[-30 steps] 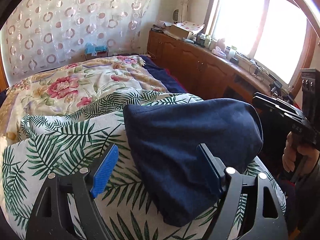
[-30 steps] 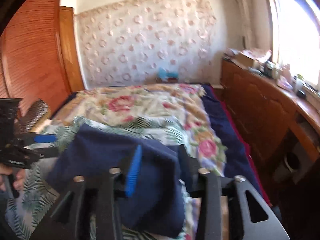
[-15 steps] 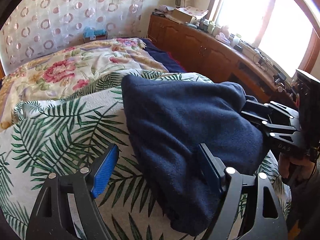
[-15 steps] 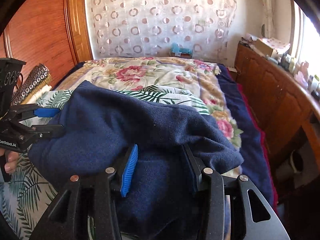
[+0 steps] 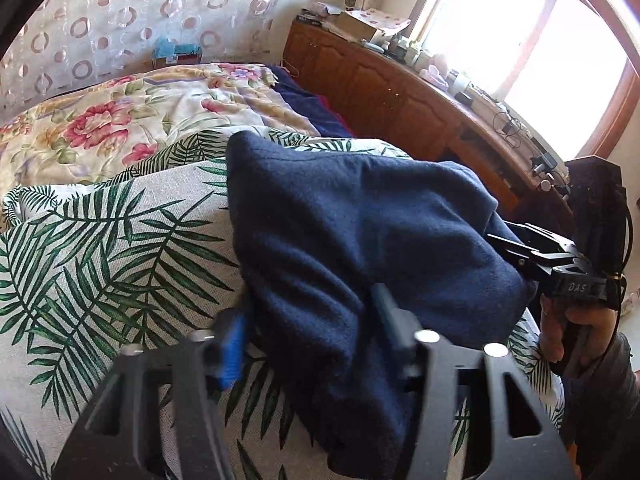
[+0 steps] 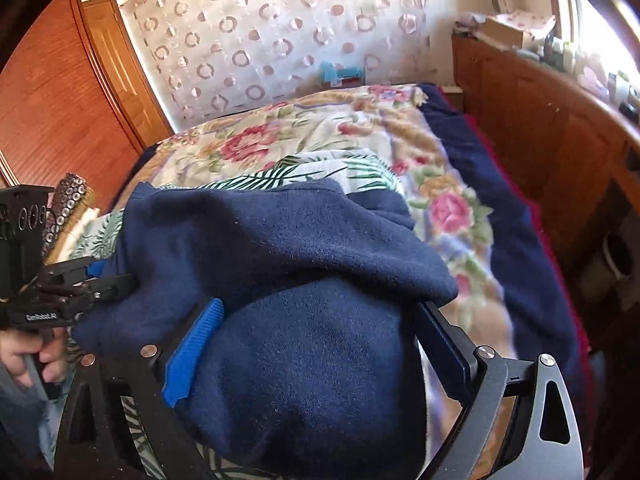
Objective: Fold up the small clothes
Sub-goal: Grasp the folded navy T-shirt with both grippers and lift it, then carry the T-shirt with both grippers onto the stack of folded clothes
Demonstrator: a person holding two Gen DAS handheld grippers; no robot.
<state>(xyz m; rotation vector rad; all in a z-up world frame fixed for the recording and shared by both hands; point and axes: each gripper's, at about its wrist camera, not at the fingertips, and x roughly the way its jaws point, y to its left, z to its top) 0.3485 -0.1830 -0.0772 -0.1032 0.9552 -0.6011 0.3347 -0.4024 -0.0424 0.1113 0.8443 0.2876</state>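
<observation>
Left gripper [image 5: 308, 316] jaws pinch navy fleece garment [image 5: 360, 232]; right gripper [image 6: 316, 344] jaws gape around its fold, steadying on palm-leaf bedspread [image 5: 100, 248].

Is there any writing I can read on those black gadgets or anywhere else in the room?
"DAS": white letters on the right gripper body, seen from the left wrist.
"GenRobot.AI": white letters on the left gripper body, seen from the right wrist.
Items on the cabinet: any print too small and blurred to read.
</observation>
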